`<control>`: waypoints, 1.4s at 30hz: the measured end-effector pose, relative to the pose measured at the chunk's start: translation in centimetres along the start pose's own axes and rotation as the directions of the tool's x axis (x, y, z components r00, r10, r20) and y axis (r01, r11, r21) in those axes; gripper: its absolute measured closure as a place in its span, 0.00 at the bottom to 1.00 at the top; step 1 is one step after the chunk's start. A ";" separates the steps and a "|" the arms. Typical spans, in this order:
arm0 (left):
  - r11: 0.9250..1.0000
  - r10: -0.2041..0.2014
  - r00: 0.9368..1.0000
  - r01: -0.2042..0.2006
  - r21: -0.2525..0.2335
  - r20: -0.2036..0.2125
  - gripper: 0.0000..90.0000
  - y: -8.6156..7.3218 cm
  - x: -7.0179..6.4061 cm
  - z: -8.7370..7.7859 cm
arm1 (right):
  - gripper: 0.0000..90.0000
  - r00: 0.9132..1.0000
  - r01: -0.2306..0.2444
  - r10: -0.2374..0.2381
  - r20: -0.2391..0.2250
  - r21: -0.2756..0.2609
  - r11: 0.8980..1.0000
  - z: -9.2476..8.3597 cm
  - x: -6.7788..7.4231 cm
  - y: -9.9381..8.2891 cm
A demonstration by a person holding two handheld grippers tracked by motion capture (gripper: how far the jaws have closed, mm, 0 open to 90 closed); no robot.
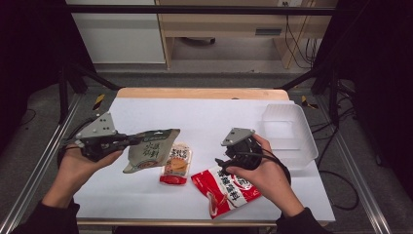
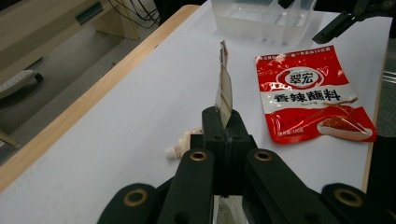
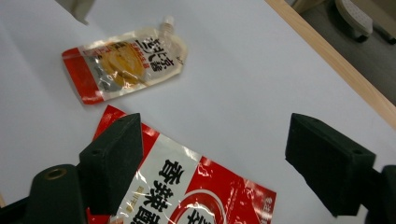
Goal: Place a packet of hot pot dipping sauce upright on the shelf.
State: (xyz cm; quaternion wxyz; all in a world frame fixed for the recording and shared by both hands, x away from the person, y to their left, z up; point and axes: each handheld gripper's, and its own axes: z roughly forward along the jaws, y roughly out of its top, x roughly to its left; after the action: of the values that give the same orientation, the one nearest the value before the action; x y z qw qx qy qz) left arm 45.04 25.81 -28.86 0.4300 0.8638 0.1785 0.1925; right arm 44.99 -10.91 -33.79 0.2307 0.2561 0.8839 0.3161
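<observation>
At the left of the high view, the left gripper (image 1: 130, 141) is clenched on the edge of a grey-green pouch (image 1: 151, 150), which hangs off the desk (image 1: 204, 117) in the air, its printed face turned up toward the camera. The pouch is flat and crinkled, with dark characters on a pale panel and a strip of orange-red near its lower edge. In the left gripper view it shows edge-on, a thin upright sliver (image 2: 224, 93) pinched between the two black fingers (image 2: 212, 123).

Just right of it, lying flat on the desk, is a small spouted sachet (image 1: 176, 166) with a yellow picture and a red bottom band. Next comes a red and white packet (image 1: 225, 190) with bold black characters, lying near the front edge. The right gripper (image 3: 212, 163) hangs over this packet with its fingers (image 3: 114, 158) spread wide and released, nothing pressed between them.

Farther right, a clear plastic box (image 1: 292, 139) sits at the desk's right edge.

The desk is covered in white with a pale wooden rim at the far side. Beyond it lie grey floor, light wooden furniture and trailing cables, with dark metal framing on both sides.
</observation>
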 end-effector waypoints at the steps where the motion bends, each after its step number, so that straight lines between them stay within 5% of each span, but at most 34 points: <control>1: 1.000 0.011 1.000 -0.011 0.008 0.002 1.00 0.7 0.2 0.6 | 0.23 1.000 0.009 -0.009 -0.003 -0.006 1.000 0.1 -0.1 0.3; 10: 1.000 0.018 0.999 -0.018 -0.002 0.049 1.00 2.4 1.0 3.6 | 0.24 0.991 0.126 -0.126 -0.050 0.012 0.992 0.6 -1.4 3.1; 21: 0.998 0.053 0.995 -0.054 0.011 0.084 1.00 3.3 1.0 6.4 | 0.20 0.987 0.136 -0.136 -0.081 0.005 0.991 1.0 -3.7 4.4; 39: 0.997 0.076 0.988 -0.074 -0.020 0.137 1.00 4.2 -0.3 7.8 | 0.30 0.966 0.232 -0.229 -0.118 0.013 0.973 3.0 -3.0 6.3; 42: 0.996 0.092 0.984 -0.090 -0.019 0.151 1.00 4.4 -0.8 8.1 | 0.42 0.959 0.255 -0.251 -0.135 0.017 0.967 3.4 -2.7 6.4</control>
State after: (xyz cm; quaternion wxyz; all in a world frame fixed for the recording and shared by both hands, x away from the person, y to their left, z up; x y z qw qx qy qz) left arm 48.92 17.51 -29.92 0.4384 0.8806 0.1043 0.1466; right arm 50.96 -6.77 -31.09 0.2057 0.1236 0.9280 0.2850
